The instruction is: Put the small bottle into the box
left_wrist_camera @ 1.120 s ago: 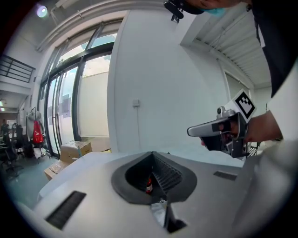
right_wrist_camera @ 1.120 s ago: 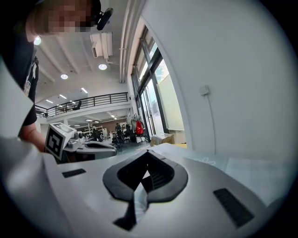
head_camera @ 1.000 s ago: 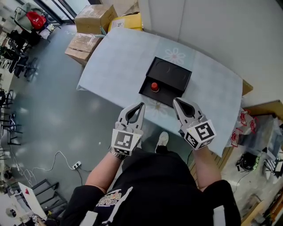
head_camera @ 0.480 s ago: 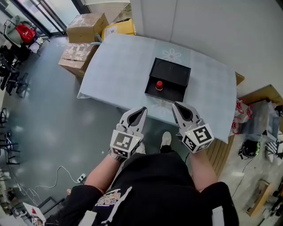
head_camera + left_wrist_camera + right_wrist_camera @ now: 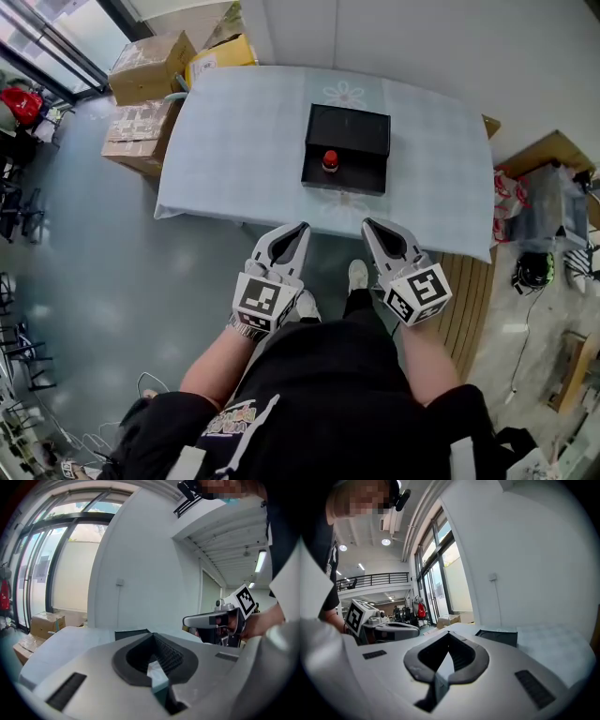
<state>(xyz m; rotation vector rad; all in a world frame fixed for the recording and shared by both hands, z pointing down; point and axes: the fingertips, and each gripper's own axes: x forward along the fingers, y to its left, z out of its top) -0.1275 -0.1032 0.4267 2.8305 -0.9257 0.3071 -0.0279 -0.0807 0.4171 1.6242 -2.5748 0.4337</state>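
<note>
A black box [image 5: 361,127] lies open on the pale cloth-covered table [image 5: 234,141]. The small bottle with a red cap [image 5: 330,160] stands upright inside the box, near its front left part. Both grippers hang in front of my body, short of the table's near edge and apart from the box. My left gripper [image 5: 300,227] is shut with nothing in it, its tip [image 5: 151,634] pointing at the box [image 5: 132,633]. My right gripper [image 5: 367,225] is also shut and empty, its tip [image 5: 449,634] facing the table with the box [image 5: 497,637] to the right.
Cardboard boxes [image 5: 145,66] and a yellow carton [image 5: 220,52] stand on the floor by the table's far left corner. Wooden slats [image 5: 466,300] and bags [image 5: 553,216] lie to the right. A white wall runs behind the table.
The head view has swung, so the table now sits squarer and higher in the picture. Both grippers stay shut in front of the body. The bottle stays in the box.
</note>
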